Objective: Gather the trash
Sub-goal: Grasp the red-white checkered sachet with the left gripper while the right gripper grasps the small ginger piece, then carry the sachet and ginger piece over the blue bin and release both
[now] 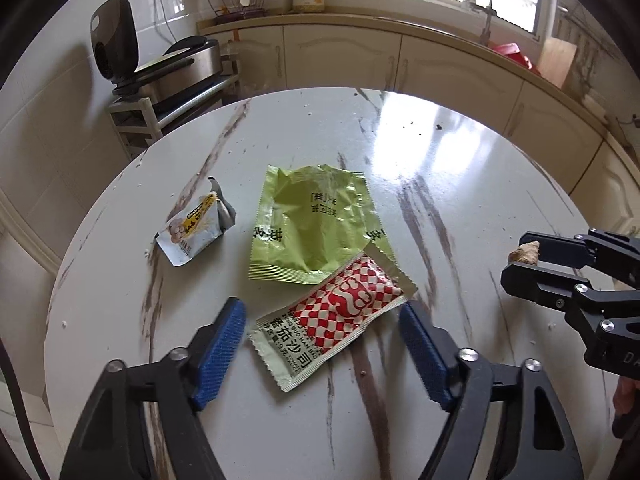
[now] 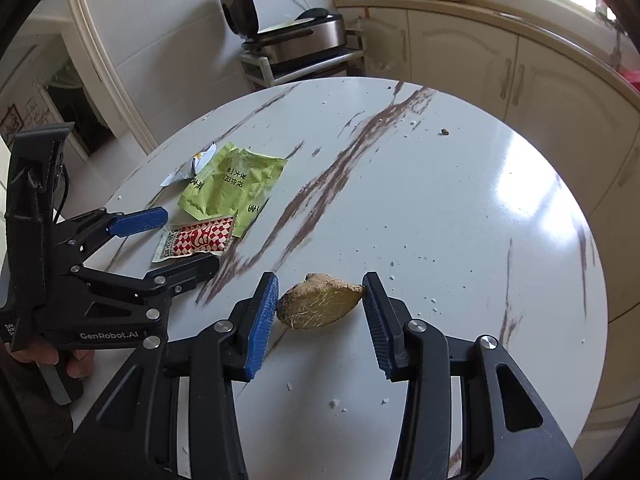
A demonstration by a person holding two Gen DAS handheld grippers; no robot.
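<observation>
A: Marble-patterned round white tabletop [image 1: 440,152] carries all the trash. Left gripper [image 1: 322,320] first?

B: Fingers spread wide, blue ribbed pads [image 1: 222,350] on either side of the red-and-white checkered sauce sachet [image 1: 332,316]. Neither pad touches it. Sachet lies flat between them, its far corner overlapping the crumpled light-green foil wrapper [image 1: 312,224] at 12 o'clock from it.

A: Other litter near there?

B: Small torn white-and-yellow snack packet [image 1: 196,228], at 9 o'clock from the green wrapper, apart from it. Dark crumbs [image 1: 439,126] far across the table, toward 1 o'clock.

A: Right gripper [image 2: 320,308]?

B: Closed onto a brownish, fibrous lump of ginger-like scrap [image 2: 320,304]; both blue pads [image 2: 262,320] press its ends. Cannot tell whether the lump is lifted or resting on the table. In the left wrist view the same lump [image 1: 524,250] pokes out at 3 o'clock, well apart from the wrappers.

A: Surface debris?

B: White crumbs [image 2: 334,403] scattered at 6 o'clock below the lump.
</observation>
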